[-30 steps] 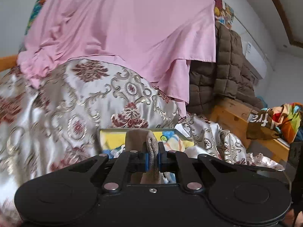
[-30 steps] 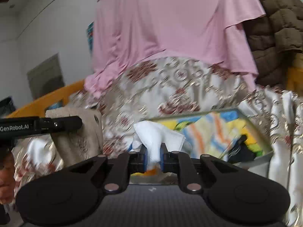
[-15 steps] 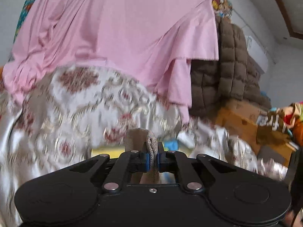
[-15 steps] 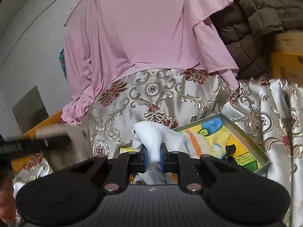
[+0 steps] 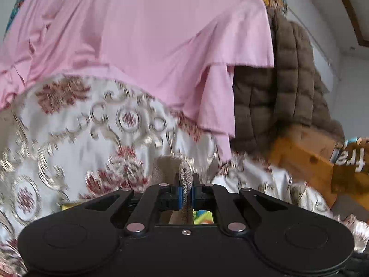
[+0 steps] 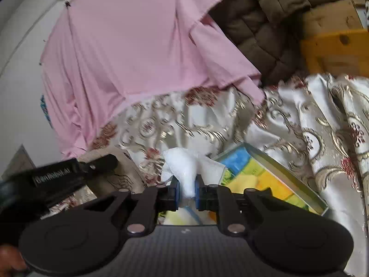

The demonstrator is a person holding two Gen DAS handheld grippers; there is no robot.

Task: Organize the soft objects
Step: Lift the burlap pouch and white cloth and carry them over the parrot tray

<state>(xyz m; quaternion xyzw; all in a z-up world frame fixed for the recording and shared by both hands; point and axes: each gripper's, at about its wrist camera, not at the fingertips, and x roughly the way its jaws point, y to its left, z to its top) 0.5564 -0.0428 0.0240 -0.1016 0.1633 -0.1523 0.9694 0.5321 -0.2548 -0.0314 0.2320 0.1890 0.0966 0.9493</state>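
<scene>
Both claws are carrying cloths above a shallow grey-rimmed tray (image 6: 288,175) with a bright cartoon-print lining, which is lying on a gold-and-maroon brocade bedspread (image 6: 299,120); the step in hand, as I judge it, is bringing each soft piece to the tray and laying it inside. To do this well, each claw should be coming down over the tray's open middle before letting go, keeping the hanging tail inside the rim so that nothing is draping over the edge; the two cloths should be set side by side, not heaped, and the two tools, now close together, should be kept from knocking. The right gripper (image 6: 186,190) is clamping a white cloth (image 6: 184,168) between its blue pads, the cloth bunching up above the jaws and hanging just at the tray's near-left corner; the left gripper (image 5: 186,190) is pinching a tan knitted cloth (image 5: 171,168) tightly, a folded edge standing up between its pads and the rest dropping below, where a sliver of the tray's lining is showing through. In the right wrist view the left gripper and its tan cloth are sitting left of the tray, apart from it; a pink sheet (image 5: 143,37) and a brown quilted blanket (image 5: 283,87) are piled behind the tray.
</scene>
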